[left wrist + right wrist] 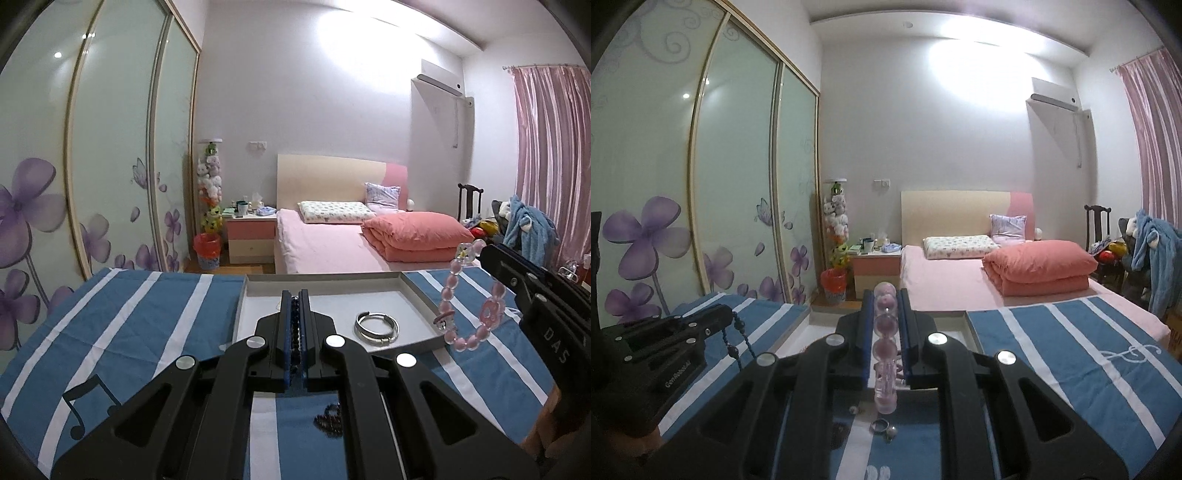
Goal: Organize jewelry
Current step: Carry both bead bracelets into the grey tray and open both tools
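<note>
left tongs point(294, 295) fill the near frame, clamped on a dark bead strand point(294, 325) that runs between the blue pads; most of the strand is hidden there, bead detail hard to read. under them a small dark red beaded piece point(328, 421) lies on the striped cloth point(147, 317), half covered by the black linkage. right tongs point(885, 295) are clamped on a pink bead bracelet point(469, 295), its loop hanging in the air beside the tray's right wall. grey tray point(417, 291) sits on the cloth-covered table; silver bangles point(376, 326) lie inside near its front right. in the right wrist view a small ring and pearl-like bits point(884, 428) lie on the cloth, blurred. beyond: pink bed point(325, 243), flower-print wardrobe doors point(110, 147), pink curtain point(546, 147) cut off at the edge.
</note>
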Demonstrator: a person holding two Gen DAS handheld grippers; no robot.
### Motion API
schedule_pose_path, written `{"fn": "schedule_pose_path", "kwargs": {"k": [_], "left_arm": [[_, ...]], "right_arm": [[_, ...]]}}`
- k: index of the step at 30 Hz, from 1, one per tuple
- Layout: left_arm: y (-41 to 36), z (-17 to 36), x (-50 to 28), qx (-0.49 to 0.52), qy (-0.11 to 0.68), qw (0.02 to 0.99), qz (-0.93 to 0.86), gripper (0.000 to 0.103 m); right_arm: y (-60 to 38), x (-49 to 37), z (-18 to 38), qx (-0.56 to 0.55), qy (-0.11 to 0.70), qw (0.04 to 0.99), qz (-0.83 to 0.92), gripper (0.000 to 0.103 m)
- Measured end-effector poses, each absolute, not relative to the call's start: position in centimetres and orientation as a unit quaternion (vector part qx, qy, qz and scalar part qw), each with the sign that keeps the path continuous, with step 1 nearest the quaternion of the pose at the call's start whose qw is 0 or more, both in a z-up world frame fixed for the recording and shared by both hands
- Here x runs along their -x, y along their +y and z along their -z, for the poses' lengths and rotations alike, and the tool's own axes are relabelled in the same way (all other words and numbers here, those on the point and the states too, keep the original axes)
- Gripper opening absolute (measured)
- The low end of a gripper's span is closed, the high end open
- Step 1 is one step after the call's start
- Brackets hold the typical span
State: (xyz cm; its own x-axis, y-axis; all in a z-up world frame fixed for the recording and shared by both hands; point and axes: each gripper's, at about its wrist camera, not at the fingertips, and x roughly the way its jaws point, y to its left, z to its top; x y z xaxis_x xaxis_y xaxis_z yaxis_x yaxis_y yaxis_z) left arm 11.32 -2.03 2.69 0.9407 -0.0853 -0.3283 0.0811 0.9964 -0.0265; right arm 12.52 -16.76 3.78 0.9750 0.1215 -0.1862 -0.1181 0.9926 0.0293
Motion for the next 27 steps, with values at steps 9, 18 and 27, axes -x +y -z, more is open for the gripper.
{"fn": "schedule_pose_path", "kwargs": {"k": [9, 18, 27], "left_arm": [[-2.5, -2.7, -12.8, 0.006, 0.168, 0.985, 0.034, 0.004], [-2.7, -2.6, -16.1, 0.018, 0.173, 0.984, 0.047, 0.004], [-3.7, -0.7, -20.3, 0.027, 0.200, 0.977, 0.061, 0.004]], "right_arm": [[-17.3, -13.7, -4.1, -0.014, 0.088, 0.995, -0.052, 0.013], [-17.9, -17.7, -3.8, -0.029, 0.100, 0.994, -0.044, 0.013], [-17.7, -23.1, -1.7, -0.040, 0.137, 0.989, -0.045, 0.013]]}}
